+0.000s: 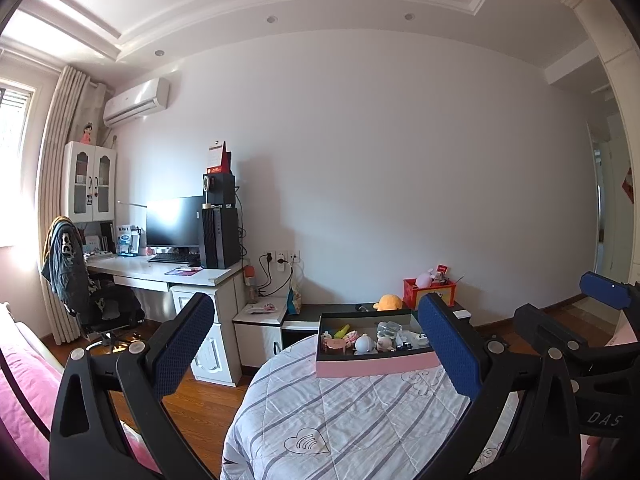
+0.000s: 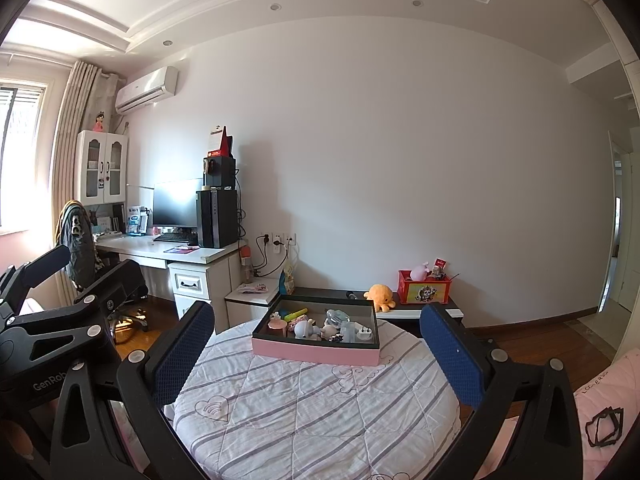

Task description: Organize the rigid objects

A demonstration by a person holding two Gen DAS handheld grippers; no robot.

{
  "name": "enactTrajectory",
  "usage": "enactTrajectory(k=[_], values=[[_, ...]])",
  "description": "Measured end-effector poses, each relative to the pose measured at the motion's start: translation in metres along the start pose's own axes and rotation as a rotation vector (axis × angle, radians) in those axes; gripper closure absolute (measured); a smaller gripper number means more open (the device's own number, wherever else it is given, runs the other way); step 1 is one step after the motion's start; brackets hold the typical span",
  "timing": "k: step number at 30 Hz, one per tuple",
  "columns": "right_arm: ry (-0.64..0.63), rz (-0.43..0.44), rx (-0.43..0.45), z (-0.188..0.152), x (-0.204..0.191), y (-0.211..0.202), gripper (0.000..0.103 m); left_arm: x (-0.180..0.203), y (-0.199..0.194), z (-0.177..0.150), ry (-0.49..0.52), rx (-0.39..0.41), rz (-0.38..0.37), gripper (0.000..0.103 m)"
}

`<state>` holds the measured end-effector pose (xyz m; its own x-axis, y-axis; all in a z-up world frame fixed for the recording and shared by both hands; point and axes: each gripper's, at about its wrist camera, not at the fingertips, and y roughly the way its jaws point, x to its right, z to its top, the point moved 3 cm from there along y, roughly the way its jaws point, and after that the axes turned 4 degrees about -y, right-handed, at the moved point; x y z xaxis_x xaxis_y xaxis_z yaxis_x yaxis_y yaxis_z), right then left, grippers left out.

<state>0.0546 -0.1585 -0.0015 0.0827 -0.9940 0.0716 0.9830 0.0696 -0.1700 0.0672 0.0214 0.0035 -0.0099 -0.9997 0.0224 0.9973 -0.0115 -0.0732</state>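
Note:
A shallow pink box (image 1: 374,365) (image 2: 316,352) with a dark inside rests at the far end of a round surface covered by a striped quilt (image 1: 352,420) (image 2: 316,408). Several small objects lie in it: a green-yellow marker (image 2: 295,314), a white round figure (image 1: 365,343) (image 2: 306,329), a white plug (image 2: 365,334), a clear container (image 1: 389,329). My left gripper (image 1: 316,344) is open and empty, short of the box. My right gripper (image 2: 316,344) is open and empty too, nearer than the box. Each gripper shows at the edge of the other's view.
Behind the box runs a low dark bench (image 2: 320,293) with an orange plush octopus (image 2: 379,295) and a red bin (image 2: 424,288). A white desk (image 2: 172,254) with monitor and computer tower stands left, an office chair (image 1: 92,300) beside it. Pink bedding (image 1: 24,392) lies at the left.

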Motion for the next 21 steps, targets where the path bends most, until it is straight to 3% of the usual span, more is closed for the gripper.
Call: enactTrajectory(k=[21], values=[[-0.003,0.0,-0.001,-0.003,-0.0001,0.002,0.0,-0.0003,0.0013,-0.002,0.0,-0.002,0.003,0.0]])
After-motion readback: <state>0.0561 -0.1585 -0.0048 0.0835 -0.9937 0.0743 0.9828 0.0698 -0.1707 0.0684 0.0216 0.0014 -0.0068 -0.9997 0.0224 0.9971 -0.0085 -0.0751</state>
